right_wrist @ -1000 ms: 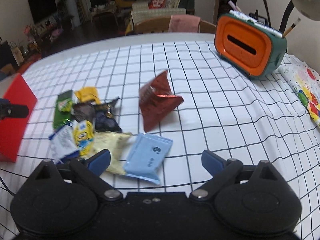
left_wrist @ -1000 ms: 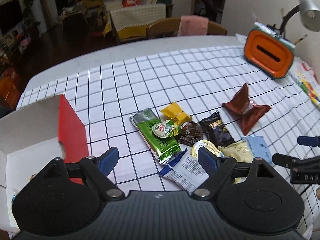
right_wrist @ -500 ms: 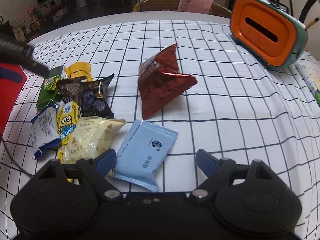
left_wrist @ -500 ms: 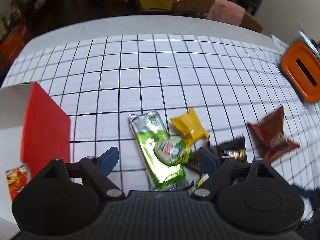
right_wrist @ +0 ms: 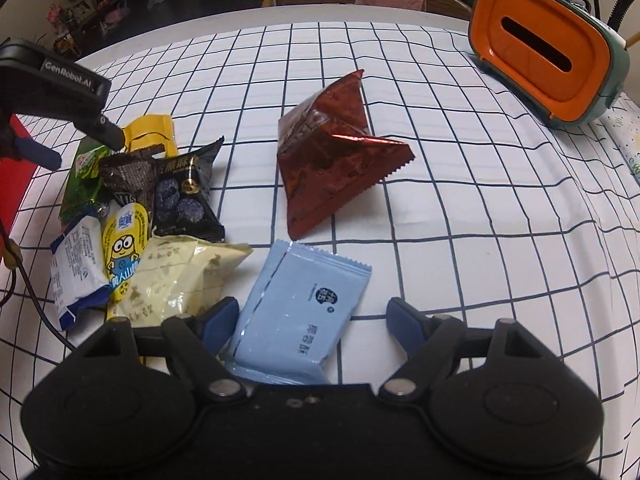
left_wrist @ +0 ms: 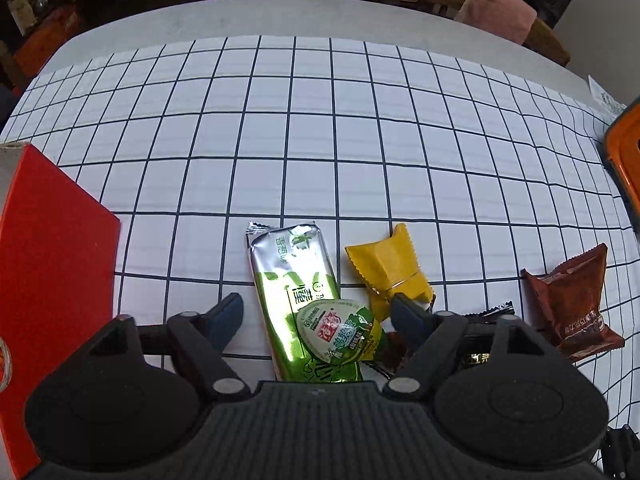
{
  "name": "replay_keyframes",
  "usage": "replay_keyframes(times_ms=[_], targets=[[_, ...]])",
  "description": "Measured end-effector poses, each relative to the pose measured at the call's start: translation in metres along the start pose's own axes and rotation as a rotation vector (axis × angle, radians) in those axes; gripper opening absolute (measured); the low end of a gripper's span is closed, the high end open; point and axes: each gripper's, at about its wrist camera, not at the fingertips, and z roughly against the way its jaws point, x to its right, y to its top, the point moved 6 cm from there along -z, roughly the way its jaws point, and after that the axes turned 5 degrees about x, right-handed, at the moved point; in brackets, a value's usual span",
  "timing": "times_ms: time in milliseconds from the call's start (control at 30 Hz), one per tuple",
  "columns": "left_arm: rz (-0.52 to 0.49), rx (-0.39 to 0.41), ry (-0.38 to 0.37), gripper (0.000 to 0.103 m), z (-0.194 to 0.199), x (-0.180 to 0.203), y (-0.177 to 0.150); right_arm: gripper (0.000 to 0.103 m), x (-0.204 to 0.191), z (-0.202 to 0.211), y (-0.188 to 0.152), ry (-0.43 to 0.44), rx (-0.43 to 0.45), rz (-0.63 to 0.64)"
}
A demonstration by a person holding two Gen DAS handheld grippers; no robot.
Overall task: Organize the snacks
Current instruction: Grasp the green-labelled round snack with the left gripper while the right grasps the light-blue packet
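Snack packets lie in a heap on the checked tablecloth [left_wrist: 304, 140]. My left gripper [left_wrist: 316, 314] points steeply down over a long green packet [left_wrist: 292, 276] with a round green jelly cup [left_wrist: 340, 336] lying on it. Its jaws are closing with both between them, and the pads do not touch either. My right gripper [right_wrist: 312, 312] straddles a light blue packet [right_wrist: 304, 312]. Its jaws are closing too, and the right pad still stands off the packet. A dark red triangular packet [right_wrist: 332, 160] sits just beyond.
A red box [left_wrist: 52, 280] stands at the left, close to my left gripper. A yellow packet [left_wrist: 388, 268], a black one [right_wrist: 184, 196], a cream one [right_wrist: 180, 280] and a minion packet [right_wrist: 124, 248] crowd the heap. An orange tissue box [right_wrist: 540, 52] stands at the far right.
My left gripper swung left off the near end of the heap and sank over the green packet, jaws narrowing. My right gripper came down around the blue packet, its jaws also narrowing.
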Motion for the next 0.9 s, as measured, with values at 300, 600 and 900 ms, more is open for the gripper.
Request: replay_keyframes(times_ms=[300,600,900], targets=[[0.004,-0.033,0.025,0.050,-0.011,0.000,-0.007,0.070,0.000,0.002,0.001,-0.025,-0.001,-0.015],[0.033,-0.038,-0.001,0.042,-0.012,-0.012,-0.013,0.047,0.000,0.012,-0.006,-0.009,0.026,-0.024],[0.043,-0.032,-0.034,0.040,0.000,-0.036,-0.019,0.047,0.003,0.021,-0.012,0.013,0.044,-0.045]])
